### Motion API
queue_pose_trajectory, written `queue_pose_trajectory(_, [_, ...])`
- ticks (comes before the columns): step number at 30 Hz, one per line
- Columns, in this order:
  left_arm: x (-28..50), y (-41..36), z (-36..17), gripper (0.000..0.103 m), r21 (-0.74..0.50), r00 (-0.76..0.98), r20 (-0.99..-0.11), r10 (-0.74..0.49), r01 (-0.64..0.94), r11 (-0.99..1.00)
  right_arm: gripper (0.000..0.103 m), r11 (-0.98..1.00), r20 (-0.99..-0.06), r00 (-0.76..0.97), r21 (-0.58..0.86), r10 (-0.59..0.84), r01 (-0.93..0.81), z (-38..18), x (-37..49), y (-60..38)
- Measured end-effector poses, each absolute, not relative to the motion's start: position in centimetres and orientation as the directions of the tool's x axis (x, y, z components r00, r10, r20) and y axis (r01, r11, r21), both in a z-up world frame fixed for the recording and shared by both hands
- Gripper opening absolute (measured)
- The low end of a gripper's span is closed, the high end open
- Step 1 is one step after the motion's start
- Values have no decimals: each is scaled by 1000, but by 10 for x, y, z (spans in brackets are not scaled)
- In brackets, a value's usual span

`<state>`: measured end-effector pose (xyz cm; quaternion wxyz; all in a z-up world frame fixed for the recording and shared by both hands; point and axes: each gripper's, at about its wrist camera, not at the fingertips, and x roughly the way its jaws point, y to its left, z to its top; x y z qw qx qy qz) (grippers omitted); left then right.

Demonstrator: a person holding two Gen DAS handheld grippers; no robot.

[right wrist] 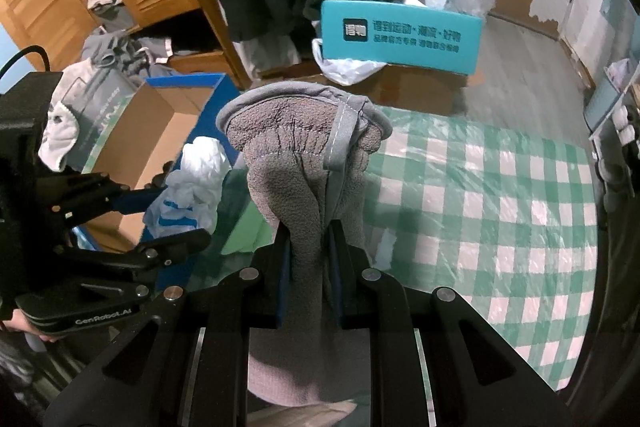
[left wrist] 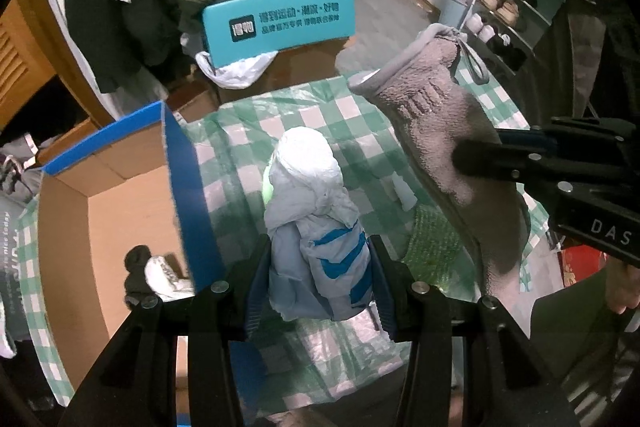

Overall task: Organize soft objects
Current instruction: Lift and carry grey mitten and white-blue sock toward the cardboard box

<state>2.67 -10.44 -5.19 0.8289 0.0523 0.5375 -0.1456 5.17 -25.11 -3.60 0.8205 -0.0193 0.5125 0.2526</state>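
Between the blue-padded fingers of the left gripper [left wrist: 320,279] a crumpled, knotted bundle of thin white-and-blue plastic bag [left wrist: 316,227] is clamped, held above the green-checked, plastic-covered tablecloth [left wrist: 360,115]. The right gripper [right wrist: 308,267] is closed tight on a bunched grey fleece towel [right wrist: 296,155], nubby in texture with a smooth stitched grey hem and a hanging loop, held up over the same cloth. Just left of the bag, an open blue-edged cardboard box [left wrist: 120,187] is seen, with a dark knit item [left wrist: 136,267] and a white crumpled piece [left wrist: 164,273] lying inside.
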Motion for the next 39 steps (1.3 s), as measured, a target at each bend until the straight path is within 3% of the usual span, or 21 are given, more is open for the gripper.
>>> queue_pose_trajectory(39, [4, 30, -21, 47, -54, 513, -853, -97, 96, 994, 15, 776, -827, 310, 219, 469, -591, 3, 54, -118])
